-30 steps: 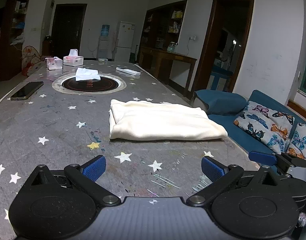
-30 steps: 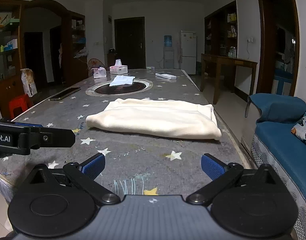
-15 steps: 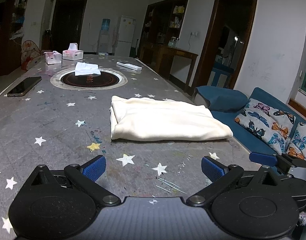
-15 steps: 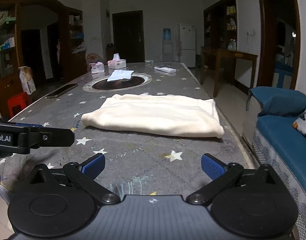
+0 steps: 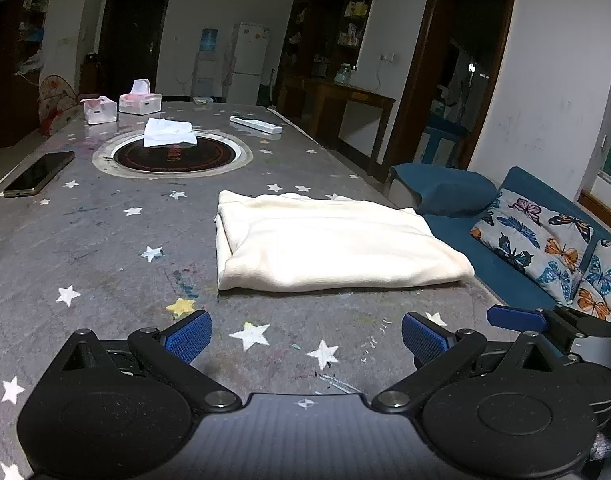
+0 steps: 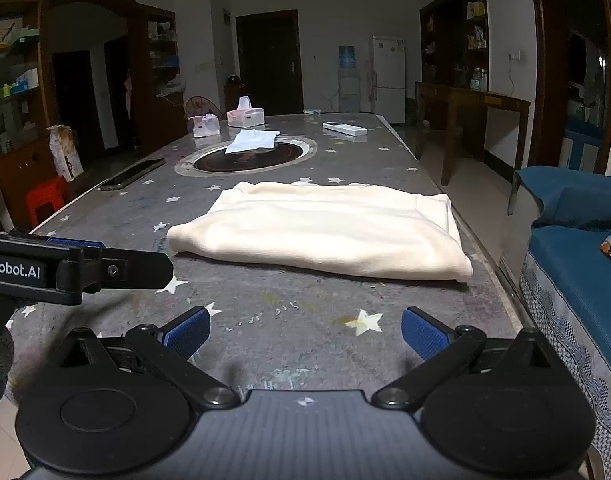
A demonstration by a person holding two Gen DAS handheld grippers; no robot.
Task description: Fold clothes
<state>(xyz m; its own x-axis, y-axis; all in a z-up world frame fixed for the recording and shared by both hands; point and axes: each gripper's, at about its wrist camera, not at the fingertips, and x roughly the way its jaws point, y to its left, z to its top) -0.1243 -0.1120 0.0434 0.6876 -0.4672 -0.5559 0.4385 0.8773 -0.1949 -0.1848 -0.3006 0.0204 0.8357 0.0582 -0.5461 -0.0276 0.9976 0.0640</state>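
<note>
Left tongs (image 5: 305, 334) hovering low over near table (image 5: 85, 248) edge, jaws spread wide, gripping nothing. Right tongs (image 6: 305, 330) doing same just beside, jaws likewise apart and empty; showing at right edge of left view, left unit showing at left edge of right view.

Facing cloth (image 5: 329, 240) ahead of both, apart from pads, strip of bare starred table lying between. Cream, lying flat as long rectangle, already folded into layers by the look of it. Left view: near-left corner sitting slightly left of centre, stacked layer edges showing along left end. Right view: cloth (image 6: 321, 232) stretching across centre, right end nearing table edge by sofa (image 6: 577, 264).

Handling, judging only: looking soft, fleecy, light, limp; sagging and sliding layer over layer likely if pinched at one point. Not fragile, not slippery. Thick bulk probably needing wide jaws, as now.

Grip, judging: taking near-left corner with left, near-right corner with right, pinching all layers together at near long edge, or both corners of one short end if halving lengthwise. Pinching only top layer risking undoing fold.

Task looking nearly done or one fold short; cannot tell which.

Further back: phone (image 5: 39, 174) lying left, round hob (image 5: 173, 156) inset mid-table with tissue (image 5: 167, 132) on it, remote (image 5: 256, 124) right of that, two tissue boxes (image 5: 139, 102) at far end. All well apart from cloth.
</note>
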